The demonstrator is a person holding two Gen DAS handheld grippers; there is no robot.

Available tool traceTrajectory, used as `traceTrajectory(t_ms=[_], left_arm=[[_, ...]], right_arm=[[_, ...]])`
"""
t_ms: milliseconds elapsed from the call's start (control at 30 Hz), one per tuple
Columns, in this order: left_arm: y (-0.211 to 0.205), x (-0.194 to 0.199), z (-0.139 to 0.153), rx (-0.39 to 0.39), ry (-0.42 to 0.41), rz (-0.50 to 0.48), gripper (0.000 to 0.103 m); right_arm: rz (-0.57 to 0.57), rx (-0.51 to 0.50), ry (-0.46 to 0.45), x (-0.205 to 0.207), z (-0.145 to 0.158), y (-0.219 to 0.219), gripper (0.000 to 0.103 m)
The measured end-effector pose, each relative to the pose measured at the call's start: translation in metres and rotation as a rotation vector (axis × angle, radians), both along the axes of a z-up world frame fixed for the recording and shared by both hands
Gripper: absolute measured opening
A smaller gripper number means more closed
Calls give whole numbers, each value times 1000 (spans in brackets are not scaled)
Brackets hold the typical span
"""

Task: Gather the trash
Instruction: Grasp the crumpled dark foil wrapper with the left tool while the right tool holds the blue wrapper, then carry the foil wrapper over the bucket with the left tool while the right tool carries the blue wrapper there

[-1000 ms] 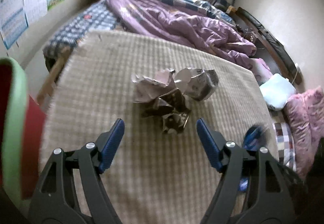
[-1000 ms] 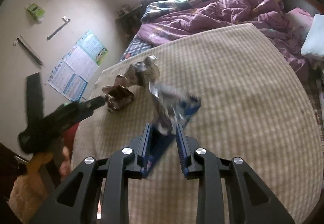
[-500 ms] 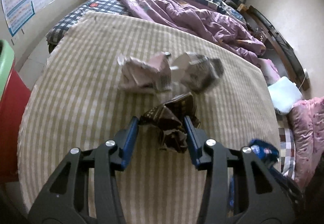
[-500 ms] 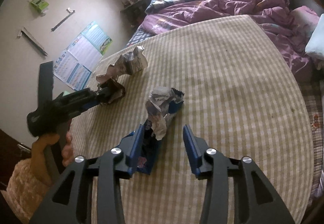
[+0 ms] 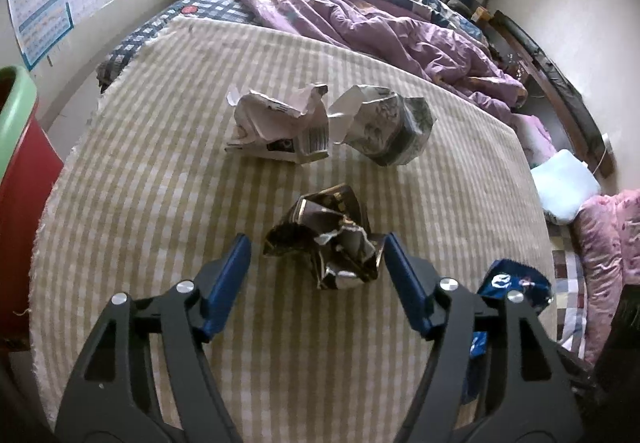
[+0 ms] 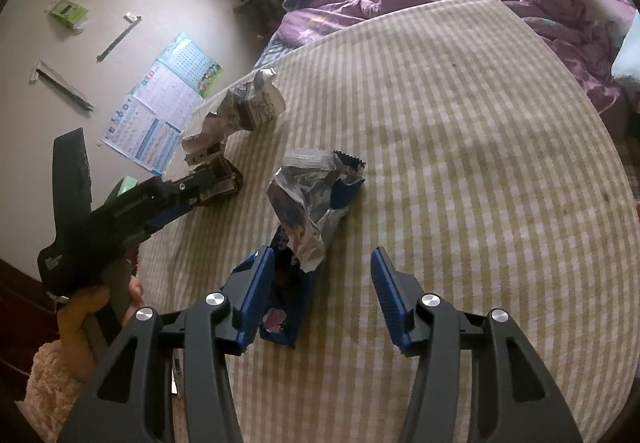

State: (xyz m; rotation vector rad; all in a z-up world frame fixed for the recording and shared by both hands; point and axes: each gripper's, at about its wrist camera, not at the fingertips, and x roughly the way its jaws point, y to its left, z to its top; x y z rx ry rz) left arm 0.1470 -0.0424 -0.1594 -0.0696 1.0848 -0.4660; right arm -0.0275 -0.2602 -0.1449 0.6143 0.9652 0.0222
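A crumpled dark brown wrapper (image 5: 324,243) lies on the beige striped blanket (image 5: 160,203) between the fingers of my left gripper (image 5: 315,247). Its jaws are opening; the wrapper's right edge is near the right pad and a gap shows at the left pad. Two pale crumpled papers (image 5: 280,123) (image 5: 388,127) lie just beyond. A blue and silver wrapper (image 6: 316,203) rests on the blanket between the fingers of my right gripper (image 6: 322,261), leaning against the left finger. Those jaws are also opening. The right wrist view shows the left gripper (image 6: 192,191) at the brown wrapper (image 6: 224,179).
A red bin with a green rim (image 5: 16,131) stands at the blanket's left edge. A purple quilt (image 5: 360,15) is heaped at the far end of the bed. A light blue pillow (image 5: 564,187) lies to the right. A person's hand (image 6: 80,307) holds the left gripper.
The left gripper closed on the brown wrapper, drew it away from the papers, then opened. The right gripper, shut on the blue wrapper a second ago, has spread and the wrapper lies on the blanket.
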Motion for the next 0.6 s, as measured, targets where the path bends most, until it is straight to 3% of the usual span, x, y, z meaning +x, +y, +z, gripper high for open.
traceTrajectory(t_ms=[133, 600], left_arm=[[-1, 0, 0, -4, -4, -16, 59], [26, -45, 46, -29, -126, -3, 57]], right_arm=[[-1, 4, 5, 2, -1, 3, 51], [0, -32, 24, 27, -6, 21, 53]])
